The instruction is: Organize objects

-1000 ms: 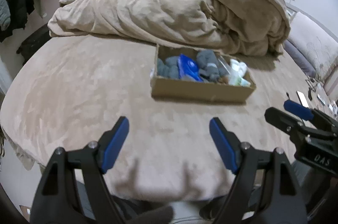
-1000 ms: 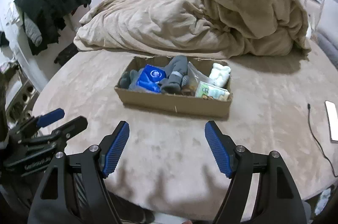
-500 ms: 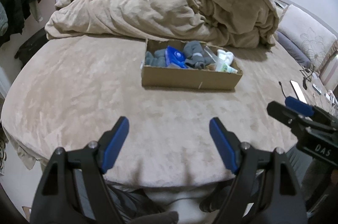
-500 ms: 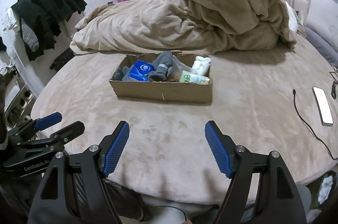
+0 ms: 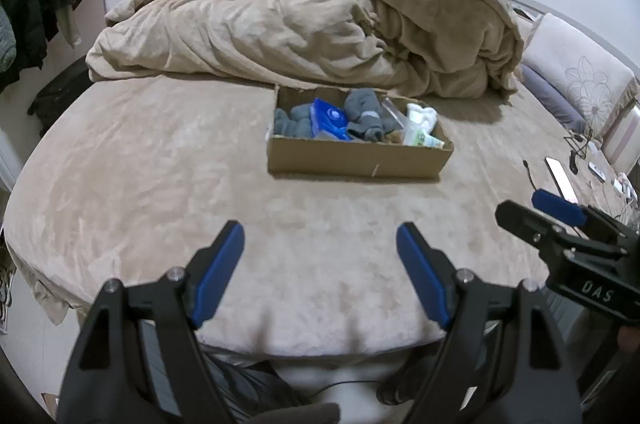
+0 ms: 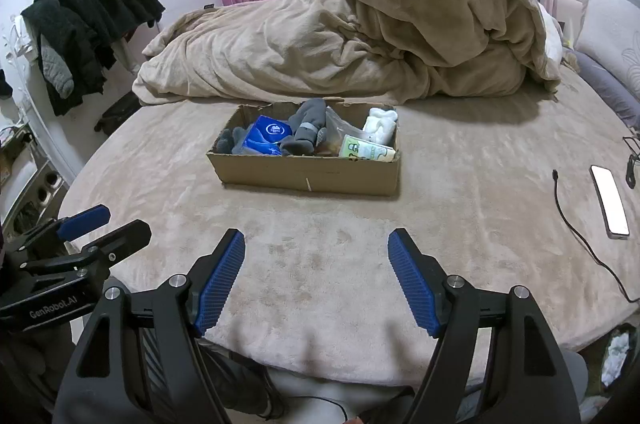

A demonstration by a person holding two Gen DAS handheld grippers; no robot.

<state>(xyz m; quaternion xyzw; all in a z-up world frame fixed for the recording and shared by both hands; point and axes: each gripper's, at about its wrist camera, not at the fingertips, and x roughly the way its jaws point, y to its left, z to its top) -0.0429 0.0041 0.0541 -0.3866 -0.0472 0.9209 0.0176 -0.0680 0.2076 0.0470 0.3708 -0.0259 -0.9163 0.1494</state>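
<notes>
A shallow cardboard box (image 5: 356,160) (image 6: 304,174) sits on the tan bed cover, mid-bed. It holds grey socks (image 5: 366,116) (image 6: 306,128), a blue pack (image 5: 330,118) (image 6: 268,136), a white rolled item (image 5: 420,116) (image 6: 380,124) and a green-printed packet (image 6: 366,150). My left gripper (image 5: 320,264) is open and empty, near the bed's front edge, well short of the box. My right gripper (image 6: 316,268) is open and empty, likewise short of the box. Each gripper shows at the side of the other's view.
A crumpled tan duvet (image 5: 312,28) (image 6: 360,28) lies behind the box. A phone (image 6: 610,200) and a black cable (image 6: 576,224) lie at the right. Pillows (image 5: 576,80) are far right. Dark clothes (image 6: 88,24) hang at the left.
Both grippers have pulled back from the box toward the bed's front edge, so the box looks smaller and farther. Both stayed open and empty.
</notes>
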